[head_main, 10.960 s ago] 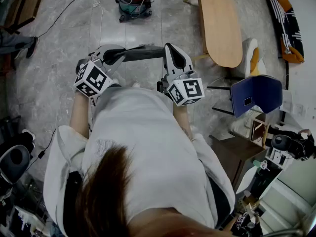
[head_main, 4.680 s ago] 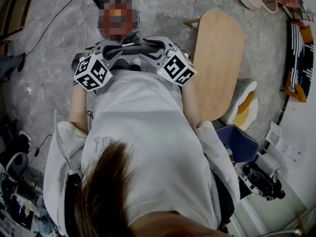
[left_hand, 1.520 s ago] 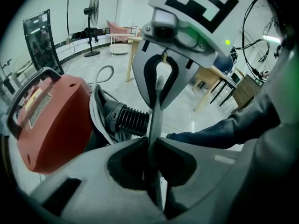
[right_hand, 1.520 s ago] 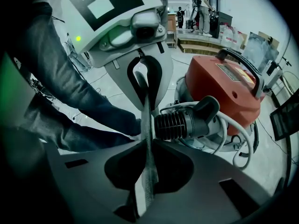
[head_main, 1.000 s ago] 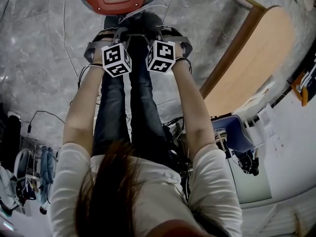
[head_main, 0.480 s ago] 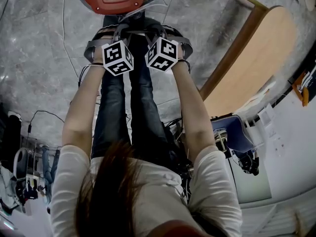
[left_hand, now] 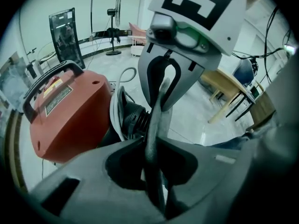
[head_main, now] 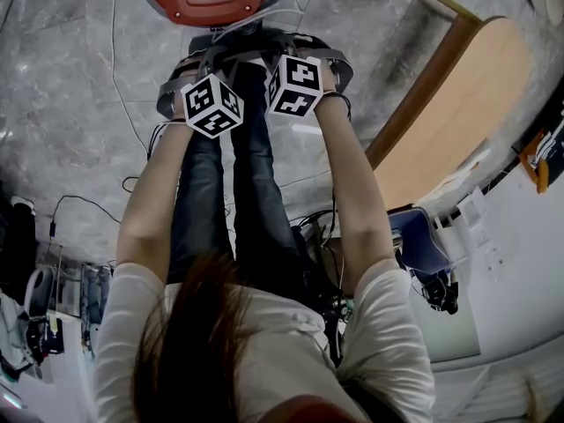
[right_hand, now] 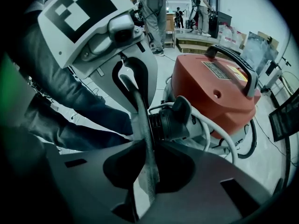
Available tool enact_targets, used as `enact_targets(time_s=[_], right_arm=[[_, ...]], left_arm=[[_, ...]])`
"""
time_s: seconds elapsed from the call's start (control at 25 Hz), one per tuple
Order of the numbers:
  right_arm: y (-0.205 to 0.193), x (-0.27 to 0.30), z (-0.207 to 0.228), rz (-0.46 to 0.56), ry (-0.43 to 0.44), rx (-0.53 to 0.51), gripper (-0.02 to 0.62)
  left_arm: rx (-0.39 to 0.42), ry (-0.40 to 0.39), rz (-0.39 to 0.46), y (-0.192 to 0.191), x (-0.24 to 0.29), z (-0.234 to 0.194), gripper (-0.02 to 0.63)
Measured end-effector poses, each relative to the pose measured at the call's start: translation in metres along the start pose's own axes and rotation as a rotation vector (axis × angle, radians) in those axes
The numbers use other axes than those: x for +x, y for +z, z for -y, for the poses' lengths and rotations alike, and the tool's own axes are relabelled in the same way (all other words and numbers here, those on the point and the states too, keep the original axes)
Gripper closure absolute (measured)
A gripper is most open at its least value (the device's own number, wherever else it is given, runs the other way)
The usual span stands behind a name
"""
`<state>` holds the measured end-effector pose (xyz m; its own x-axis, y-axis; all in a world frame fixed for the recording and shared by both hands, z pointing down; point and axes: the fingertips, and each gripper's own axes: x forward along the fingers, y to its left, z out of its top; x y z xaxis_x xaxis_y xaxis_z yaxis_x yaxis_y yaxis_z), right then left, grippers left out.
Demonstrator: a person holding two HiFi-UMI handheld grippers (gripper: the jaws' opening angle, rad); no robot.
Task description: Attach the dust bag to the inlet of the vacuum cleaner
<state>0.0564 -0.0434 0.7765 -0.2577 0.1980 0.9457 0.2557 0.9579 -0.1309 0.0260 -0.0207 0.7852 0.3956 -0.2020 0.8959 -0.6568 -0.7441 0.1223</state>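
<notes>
Since a second ago the right gripper [right_hand: 145,143] has been nudged toward the vacuum cleaner [right_hand: 215,92] and the left gripper [left_hand: 150,141] rolled slightly; nothing else is seen shifted.

Near end: both jaw pairs are opening. Each has the dust bag [left_hand: 156,120] edge-on between its pads, which look only just on it.

The bag is strung gripper to gripper, long axis crosswise to the vacuum. Each gripper is seen at the far end of the strip in the other's view.

Just past the bag sits the black ribbed inlet [left_hand: 134,118], on the vacuum side of the strip and roughly midway between the grippers. Neither hand is judged nearer.

The bag is touching or just beside the inlet; seating cannot be confirmed from either gripper view. Behind that, the red vacuum body.

Judgement: if the bag opening isn't fully on, this release is premature, and a push along the inlet's axis would be needed.
</notes>
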Motion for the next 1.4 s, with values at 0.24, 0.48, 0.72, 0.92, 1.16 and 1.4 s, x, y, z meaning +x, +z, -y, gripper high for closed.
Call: enact_targets(time_s=[0.24,0.48,0.72,0.92,1.16,1.4], right_arm=[[-0.003,0.001,-0.004,0.052,-0.053,0.185,0.545],[-0.007,0.0,-0.005,0.079,-0.092,0.307,0.543],[-0.003,0.002,0.0,0.031,-0.048,0.111,0.541],[0.001,0.002,0.004,0.003,-0.003,-0.009,0.538],[0.0,0.002,0.004,0.055,-0.049,0.152,0.535],[-0.002,0.0,0.005,0.074,-0.08,0.22,0.534]], left_arm=[[0.136,-0.05,-0.025,0.004,0.0,-0.003,0.54],[0.247,-0.095,-0.039,0.013,-0.002,-0.005,0.532],[0.061,-0.052,-0.004,0.006,-0.002,-0.006,0.535],[-0.026,-0.033,0.015,0.003,-0.001,-0.006,0.535],[0.12,-0.083,0.006,0.009,-0.001,-0.011,0.529],[0.224,-0.12,-0.008,0.016,-0.003,-0.013,0.517]])
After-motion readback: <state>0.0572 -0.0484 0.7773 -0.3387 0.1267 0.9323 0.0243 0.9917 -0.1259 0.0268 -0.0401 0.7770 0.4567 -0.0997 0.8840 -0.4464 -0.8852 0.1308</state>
